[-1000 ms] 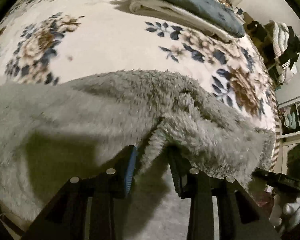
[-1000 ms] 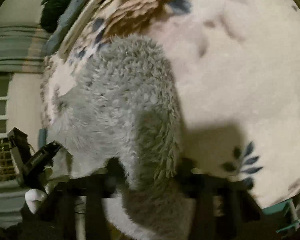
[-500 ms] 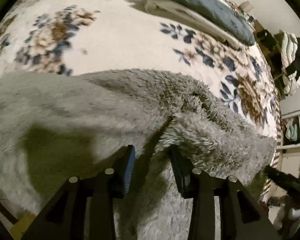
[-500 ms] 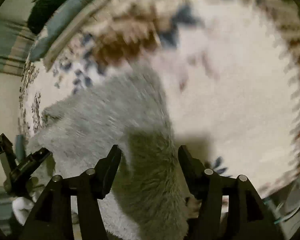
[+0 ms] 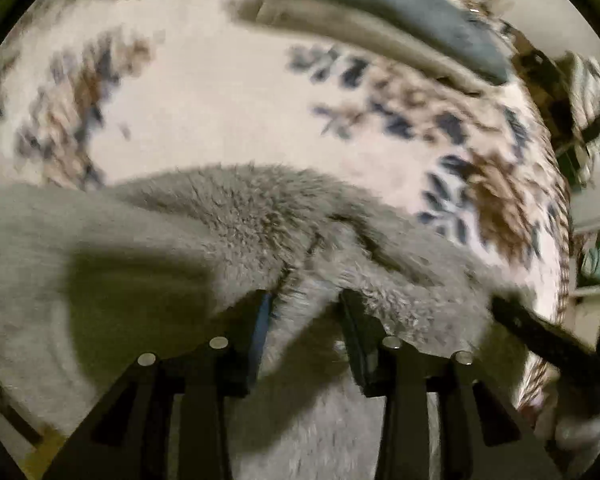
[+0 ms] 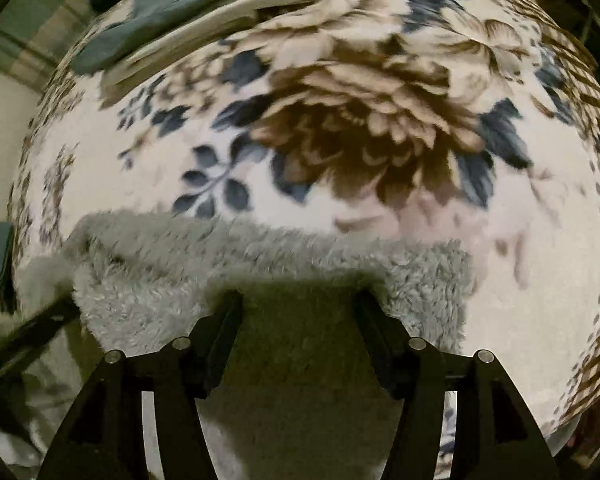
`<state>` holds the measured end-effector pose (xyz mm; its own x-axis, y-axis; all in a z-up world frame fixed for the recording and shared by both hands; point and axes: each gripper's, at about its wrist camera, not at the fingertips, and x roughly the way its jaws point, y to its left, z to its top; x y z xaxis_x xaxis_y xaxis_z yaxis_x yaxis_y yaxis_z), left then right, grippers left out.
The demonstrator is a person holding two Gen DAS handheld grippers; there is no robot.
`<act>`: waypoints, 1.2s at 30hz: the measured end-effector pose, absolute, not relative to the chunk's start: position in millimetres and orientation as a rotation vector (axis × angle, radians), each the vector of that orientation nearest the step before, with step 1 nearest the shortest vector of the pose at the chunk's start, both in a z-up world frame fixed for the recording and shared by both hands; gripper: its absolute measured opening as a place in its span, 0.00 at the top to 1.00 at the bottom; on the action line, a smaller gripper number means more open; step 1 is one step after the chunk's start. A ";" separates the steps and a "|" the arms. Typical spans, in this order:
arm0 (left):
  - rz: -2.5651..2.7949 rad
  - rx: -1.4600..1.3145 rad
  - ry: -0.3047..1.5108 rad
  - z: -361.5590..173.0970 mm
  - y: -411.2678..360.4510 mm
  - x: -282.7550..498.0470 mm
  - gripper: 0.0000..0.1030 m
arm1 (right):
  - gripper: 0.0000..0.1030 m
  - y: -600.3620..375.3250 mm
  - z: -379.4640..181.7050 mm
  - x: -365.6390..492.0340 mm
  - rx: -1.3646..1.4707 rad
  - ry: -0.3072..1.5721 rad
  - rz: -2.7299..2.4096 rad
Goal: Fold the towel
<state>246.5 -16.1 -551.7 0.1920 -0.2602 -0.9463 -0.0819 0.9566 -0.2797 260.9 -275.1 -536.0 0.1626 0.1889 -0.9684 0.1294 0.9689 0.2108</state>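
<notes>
Below both grippers, a fluffy grey towel (image 5: 228,220) lies on a bed covered by a cream blanket (image 5: 204,96) printed with brown flowers and blue leaves.

Seen from the left wrist, the towel fills the lower half of the view, running from the left edge to the blanket's striped right border. The left gripper (image 5: 304,320) points steeply down at it. A raised fold of towel stands between its two black fingers (image 5: 356,332), and the jaws, set narrow, have just opened a little; the blur hides whether the pads still press the fold. At far right, the other gripper's dark finger crosses the towel's end.

Seen from the right wrist, the towel forms a band across the lower middle, its far edge straight against the floral print and its right corner (image 6: 456,264) just beyond the right finger. The right gripper (image 6: 298,312) hangs above it with jaws spread wide, having just opened; towel lies beneath the gap, but the fingers (image 6: 224,332) do not pinch it.

Folded grey and cream bedding (image 5: 380,20) is stacked at the blanket's far edge.
</notes>
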 end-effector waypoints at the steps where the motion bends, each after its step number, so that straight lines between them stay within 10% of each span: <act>1: -0.124 -0.319 1.392 -562.5 -13.5 252.7 0.62 | 0.40 -273.9 -537.6 261.5 0.255 1.411 0.033; 7: -0.143 -0.403 1.383 -565.7 -3.7 259.2 0.58 | 0.39 -264.4 -544.2 264.5 0.200 1.394 0.007; 12: -0.219 -0.542 1.303 -527.8 29.9 217.4 0.57 | 0.01 -255.0 -516.3 250.0 0.288 1.343 0.044; 15: -0.130 -0.556 1.267 -508.5 72.2 173.3 0.06 | 0.01 -239.8 -498.1 224.0 0.321 1.316 0.048; 16: -0.099 -0.557 1.255 -505.3 85.5 161.2 0.04 | 0.01 -235.3 -495.5 218.0 0.336 1.317 0.052; 33: 0.300 -0.772 1.062 -603.6 267.9 142.2 0.06 | 0.01 -173.8 -535.5 144.3 0.436 1.398 -0.005; 34: 0.297 -0.724 1.045 -599.5 263.7 147.6 0.10 | 0.01 -172.3 -534.6 144.9 0.417 1.398 -0.012; 36: 0.270 -0.674 1.035 -593.1 256.8 152.4 0.55 | 0.01 -171.1 -531.0 146.5 0.385 1.391 -0.028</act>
<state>152.4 256.8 -593.1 0.5002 -0.1006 -0.8601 -0.5084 0.7699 -0.3857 146.5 -171.1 -531.0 0.1893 0.2052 -0.9602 0.2431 0.9377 0.2483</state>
